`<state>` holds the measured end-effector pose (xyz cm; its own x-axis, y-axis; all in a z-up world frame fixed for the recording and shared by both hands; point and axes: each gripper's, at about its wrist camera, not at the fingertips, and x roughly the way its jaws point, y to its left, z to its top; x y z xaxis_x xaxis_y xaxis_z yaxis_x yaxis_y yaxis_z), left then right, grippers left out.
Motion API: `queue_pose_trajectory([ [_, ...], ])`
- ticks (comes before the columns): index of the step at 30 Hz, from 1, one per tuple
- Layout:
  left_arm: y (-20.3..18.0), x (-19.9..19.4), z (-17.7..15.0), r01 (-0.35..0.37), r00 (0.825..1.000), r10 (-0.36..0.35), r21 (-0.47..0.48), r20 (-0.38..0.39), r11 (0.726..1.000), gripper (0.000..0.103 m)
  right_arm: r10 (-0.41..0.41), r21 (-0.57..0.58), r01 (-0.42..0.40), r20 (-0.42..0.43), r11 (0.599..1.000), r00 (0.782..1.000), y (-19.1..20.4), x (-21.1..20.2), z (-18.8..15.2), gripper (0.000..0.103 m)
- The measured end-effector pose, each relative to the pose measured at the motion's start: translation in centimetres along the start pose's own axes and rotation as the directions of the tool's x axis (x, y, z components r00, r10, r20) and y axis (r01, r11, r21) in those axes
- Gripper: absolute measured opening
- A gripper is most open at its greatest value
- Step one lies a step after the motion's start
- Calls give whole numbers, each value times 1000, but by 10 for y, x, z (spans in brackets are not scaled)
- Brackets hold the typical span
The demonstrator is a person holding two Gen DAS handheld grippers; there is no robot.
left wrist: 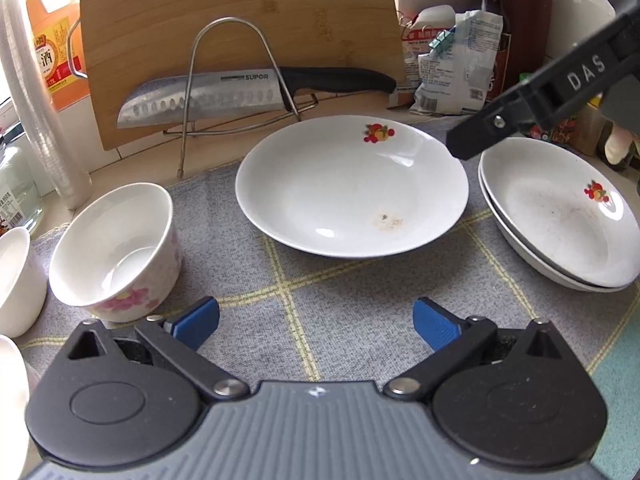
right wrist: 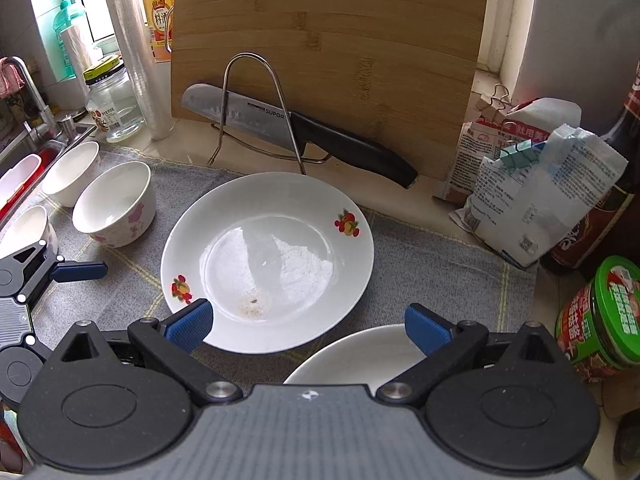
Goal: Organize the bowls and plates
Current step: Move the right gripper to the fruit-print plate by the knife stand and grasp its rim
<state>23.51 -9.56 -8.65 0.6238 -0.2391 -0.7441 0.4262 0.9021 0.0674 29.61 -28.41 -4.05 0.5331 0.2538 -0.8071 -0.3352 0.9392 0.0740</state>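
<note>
Left wrist: left claw point(left wrist: 316, 322) released, blue pads wide apart, hovering over the grey checked mat point(left wrist: 320, 300) on the bench. Single white plate point(left wrist: 352, 188) mid-mat, shallow, glossy, fruit decal on far rim, brownish smear in the well. Toward the mat's right edge, stack of two plates point(left wrist: 560, 228), same decal, top one with a faint dirty film. Left edge: floral bowl point(left wrist: 114, 250), white with pink flowers, upright, empty. Right claw's black finger enters from the upper right, over the gap between the single plate and the stack.

Right wrist: right claw point(right wrist: 308, 328) released, grasping nothing, over the plate's near rim; a second decal shows on the near-left rim. Knife point(right wrist: 296, 132) on a wire rack against a cutting board point(right wrist: 328, 40) at the back edge.
</note>
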Motion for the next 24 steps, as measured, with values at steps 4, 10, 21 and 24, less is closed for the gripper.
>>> queue_pose_trajectory([
  [4, -4, 14, 1, 26, 1000, -26, 13, -15, 1000, 102, 16, -23, -17, -26, 1000, 1000, -9, 14, 10, 103],
  [10, 0, 29, 5, 67, 997, -68, -28, -31, 997, 102, 23, -26, -25, -76, 999, 997, -18, 34, 18, 103],
  [21, 3, 33, 3, 101, 995, -101, 9, 6, 995, 103, 155, 34, -152, -159, 988, 975, -36, 84, 36, 103],
  [24, 4, 36, 6, 107, 994, -108, 16, 3, 994, 103, 173, 30, -171, -177, 985, 969, -35, 94, 39, 103],
])
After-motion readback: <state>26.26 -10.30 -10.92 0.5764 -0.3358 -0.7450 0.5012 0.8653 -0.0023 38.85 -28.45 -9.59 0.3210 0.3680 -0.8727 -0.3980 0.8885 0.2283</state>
